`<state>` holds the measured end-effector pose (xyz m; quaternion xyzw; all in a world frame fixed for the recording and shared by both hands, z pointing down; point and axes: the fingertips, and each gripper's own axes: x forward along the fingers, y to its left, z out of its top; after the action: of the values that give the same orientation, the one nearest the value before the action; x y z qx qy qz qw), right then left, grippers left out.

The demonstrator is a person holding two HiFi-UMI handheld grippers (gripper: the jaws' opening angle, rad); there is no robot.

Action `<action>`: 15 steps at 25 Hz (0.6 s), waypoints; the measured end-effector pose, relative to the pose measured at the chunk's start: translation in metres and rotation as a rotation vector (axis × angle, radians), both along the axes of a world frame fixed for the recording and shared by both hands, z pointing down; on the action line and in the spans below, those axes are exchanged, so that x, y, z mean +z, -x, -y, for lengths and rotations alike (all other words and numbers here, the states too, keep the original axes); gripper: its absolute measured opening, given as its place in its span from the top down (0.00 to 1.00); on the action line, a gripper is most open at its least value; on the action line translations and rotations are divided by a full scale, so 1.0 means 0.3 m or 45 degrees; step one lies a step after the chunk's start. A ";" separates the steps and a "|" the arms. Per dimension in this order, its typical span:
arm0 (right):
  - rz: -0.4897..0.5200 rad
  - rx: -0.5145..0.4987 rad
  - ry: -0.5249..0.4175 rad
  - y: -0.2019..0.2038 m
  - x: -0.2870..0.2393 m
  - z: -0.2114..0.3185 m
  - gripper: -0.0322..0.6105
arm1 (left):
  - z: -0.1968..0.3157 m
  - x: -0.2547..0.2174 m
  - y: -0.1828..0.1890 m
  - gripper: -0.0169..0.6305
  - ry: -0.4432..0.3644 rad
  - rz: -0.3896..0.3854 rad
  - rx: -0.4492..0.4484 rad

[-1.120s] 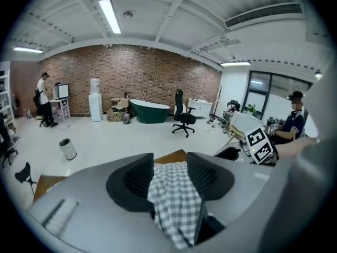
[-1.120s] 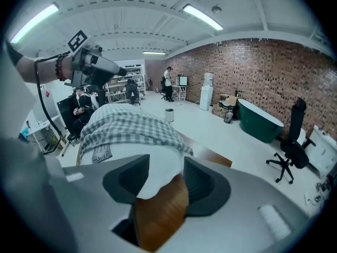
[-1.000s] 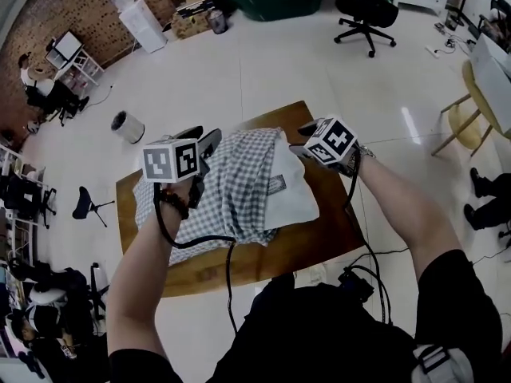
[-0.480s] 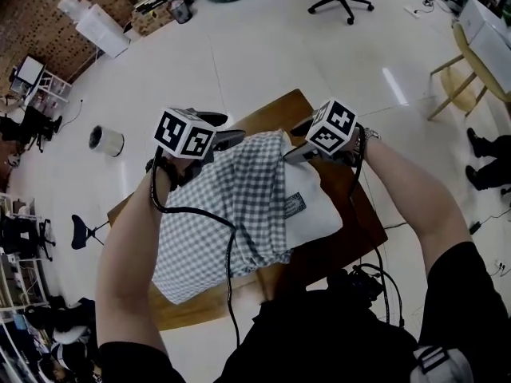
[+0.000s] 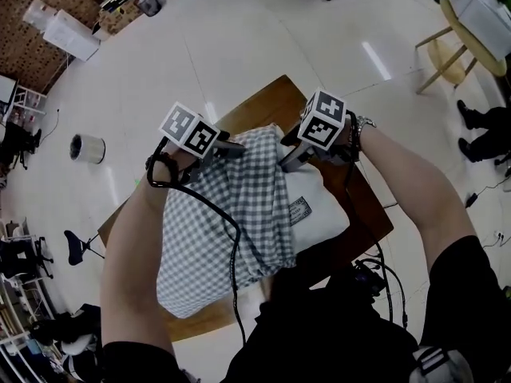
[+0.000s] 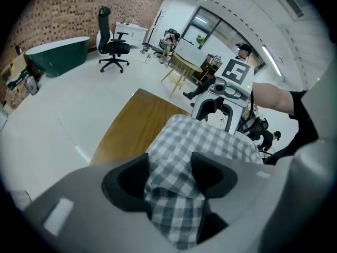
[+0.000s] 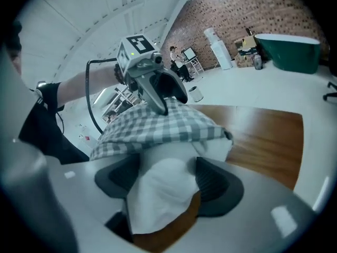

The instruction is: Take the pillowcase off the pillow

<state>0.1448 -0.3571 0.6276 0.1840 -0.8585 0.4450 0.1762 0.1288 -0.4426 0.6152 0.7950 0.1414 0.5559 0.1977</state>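
Observation:
A grey checked pillowcase [image 5: 223,214] lies bunched over the left part of a white pillow [image 5: 323,214] on the wooden table [image 5: 263,106]. My left gripper [image 5: 231,146] is at the far end of the pillowcase. Its jaws are opening, and a fold of the checked cloth [image 6: 174,194] still fills the gap between them [image 6: 171,175]. My right gripper [image 5: 289,159] sits at the pillow's far right corner. It stands open, with the white corner [image 7: 160,194] lying loose between the jaws [image 7: 167,181]. Each gripper view shows the other gripper across the cloth.
The table's near edge is under the pillow, which hangs toward me. A black cable [image 5: 235,270] runs from the left gripper across the pillowcase. On the floor there are a white bin [image 5: 86,148], a round table with a stool [image 5: 471,22] and a seated person's feet [image 5: 479,134].
Both grippers have come closer together at the far end of the pillow. The pillow and pillowcase now reach farther toward me over the table's near edge.

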 end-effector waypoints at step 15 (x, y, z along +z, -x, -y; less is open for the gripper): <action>-0.360 -0.050 -0.427 0.128 -0.267 -0.155 0.92 | 0.069 -0.107 0.172 0.96 -0.061 0.080 -0.295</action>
<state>0.1063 -0.3106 0.5475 0.2545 -0.8908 0.2622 0.2703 0.0772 -0.4632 0.5831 0.7926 0.0289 0.5572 0.2459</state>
